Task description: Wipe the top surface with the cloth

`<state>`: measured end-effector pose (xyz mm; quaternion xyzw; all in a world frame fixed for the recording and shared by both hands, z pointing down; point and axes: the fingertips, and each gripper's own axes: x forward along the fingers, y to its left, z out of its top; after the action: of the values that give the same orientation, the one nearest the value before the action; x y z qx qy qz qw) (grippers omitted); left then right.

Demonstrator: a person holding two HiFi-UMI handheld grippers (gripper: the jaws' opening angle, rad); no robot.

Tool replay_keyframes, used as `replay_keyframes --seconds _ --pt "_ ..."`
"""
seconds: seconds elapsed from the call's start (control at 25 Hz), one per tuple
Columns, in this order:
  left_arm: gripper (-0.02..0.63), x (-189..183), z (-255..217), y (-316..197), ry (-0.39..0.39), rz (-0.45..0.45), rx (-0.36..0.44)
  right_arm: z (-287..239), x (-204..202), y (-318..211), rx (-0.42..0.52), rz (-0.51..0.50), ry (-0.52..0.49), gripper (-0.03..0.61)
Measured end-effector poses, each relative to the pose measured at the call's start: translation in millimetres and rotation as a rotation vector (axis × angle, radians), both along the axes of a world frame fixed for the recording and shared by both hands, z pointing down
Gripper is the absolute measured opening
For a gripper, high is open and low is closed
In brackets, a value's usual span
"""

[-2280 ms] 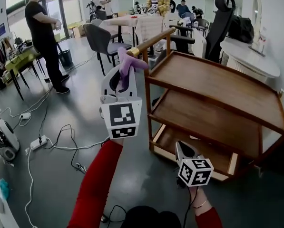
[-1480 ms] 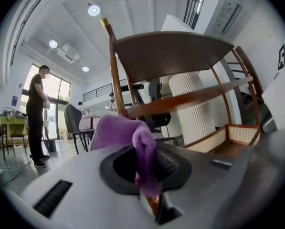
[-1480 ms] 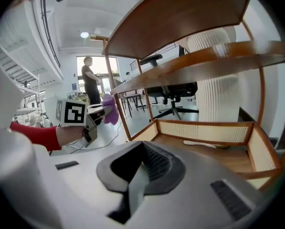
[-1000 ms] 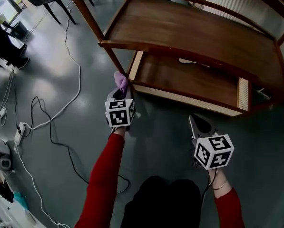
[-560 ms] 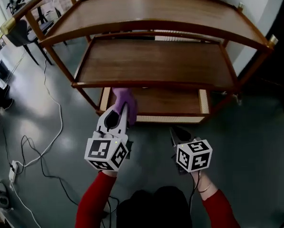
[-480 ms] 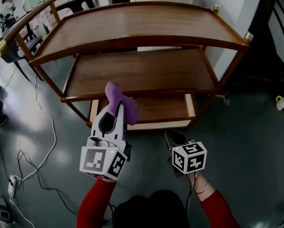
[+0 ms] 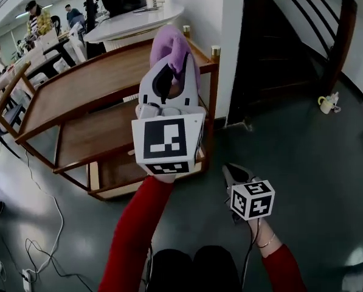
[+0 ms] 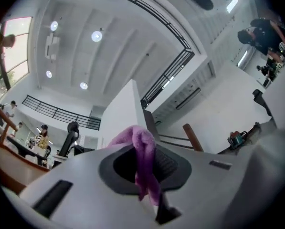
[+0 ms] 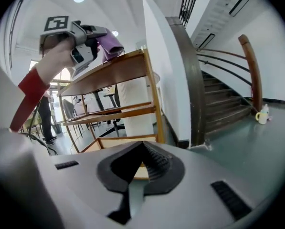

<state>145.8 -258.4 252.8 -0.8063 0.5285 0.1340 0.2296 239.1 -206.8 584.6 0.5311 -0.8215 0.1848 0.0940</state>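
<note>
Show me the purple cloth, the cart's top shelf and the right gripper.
purple cloth point(image 7: 179, 46): head view, upper fold.
top shelf point(image 7: 84, 90): head view, bare wood surface.
right gripper point(image 7: 227, 170): head view, between its claw tips.

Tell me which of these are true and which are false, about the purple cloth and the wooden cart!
1. The left gripper is clamped on the purple cloth. True.
2. The cloth lies spread flat on the cart's top shelf. False: it is bunched up in the left gripper's jaws.
3. The right gripper holds a sponge. False: its jaws are together with nothing between them.
4. The cart has three wooden shelves. True.
</note>
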Motion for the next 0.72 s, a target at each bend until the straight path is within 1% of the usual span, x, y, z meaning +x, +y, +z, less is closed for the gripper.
replay_keyframes --seconds 0.12,0.28,0.4,0.48,0.56,0.72 --pt "0.051 44 9 -16 -0.069 0.043 -0.02 1 34 9 0.001 0.072 -0.008 0.011" --pt "0.051 71 30 -23 -0.144 0.054 -0.053 4 57 13 -0.004 0.13 -0.042 0.012" --pt "0.051 78 65 -33 -0.157 0.077 -0.153 12 63 23 -0.023 0.145 -0.074 0.011" --pt "0.051 81 100 -38 -0.176 0.084 -0.215 23 65 28 -0.041 0.15 -0.082 0.012" --pt "0.051 85 147 -42 -0.208 0.092 -0.282 42 65 34 -0.075 0.15 -0.073 0.011" --pt "0.051 93 267 -49 -0.28 0.115 -0.461 92 58 46 -0.16 0.13 -0.045 0.012"
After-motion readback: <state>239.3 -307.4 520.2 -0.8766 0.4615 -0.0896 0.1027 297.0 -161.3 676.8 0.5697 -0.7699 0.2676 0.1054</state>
